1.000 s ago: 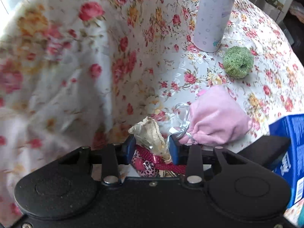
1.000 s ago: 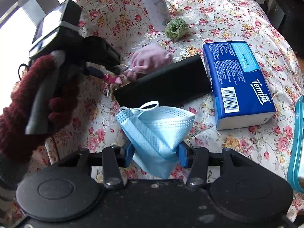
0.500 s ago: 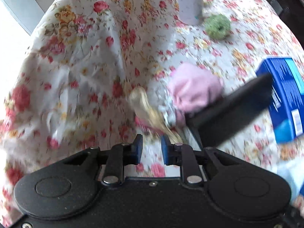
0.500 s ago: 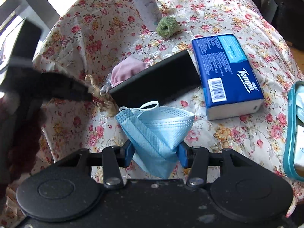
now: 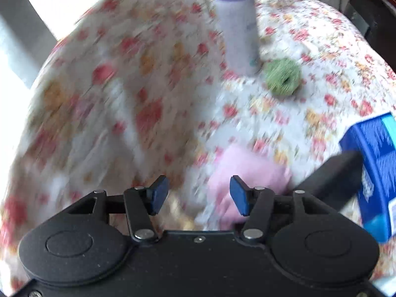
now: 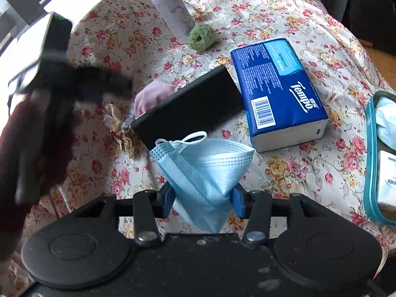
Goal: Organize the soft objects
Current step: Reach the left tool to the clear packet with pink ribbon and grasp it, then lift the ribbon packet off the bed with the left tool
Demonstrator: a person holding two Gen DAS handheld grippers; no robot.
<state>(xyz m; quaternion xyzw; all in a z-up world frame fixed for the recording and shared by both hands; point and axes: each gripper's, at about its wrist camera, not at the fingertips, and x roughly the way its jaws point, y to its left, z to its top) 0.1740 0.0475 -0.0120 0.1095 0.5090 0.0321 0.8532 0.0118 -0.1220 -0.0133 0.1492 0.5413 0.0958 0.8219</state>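
Note:
My right gripper (image 6: pixel 201 198) is shut on a folded light-blue face mask (image 6: pixel 205 165), held above the floral cloth. My left gripper (image 5: pixel 196 193) hovers over the cloth in a blurred view; its jaws are opening and nothing is between them. In the right wrist view a hand in a dark red glove (image 6: pixel 32 153) carries it at the left. A small gold-and-clear gift pouch (image 6: pixel 113 116) lies on the cloth by the corner of a black box (image 6: pixel 190 109). A pink pouch (image 5: pixel 250 170) (image 6: pixel 153 94) sits just behind that box.
A green fuzzy ring (image 6: pixel 200 37) and a lilac bottle (image 6: pixel 170 7) stand at the back. A blue tissue pack (image 6: pixel 279 94) lies right of the black box. A teal container (image 6: pixel 370 148) holding white packets is at the far right. The cloth drops off at the left.
My left gripper let go of the gold pouch, drew back and up, and its jaws spread. The pouch now lies by the black box. My right gripper still holds the mask.

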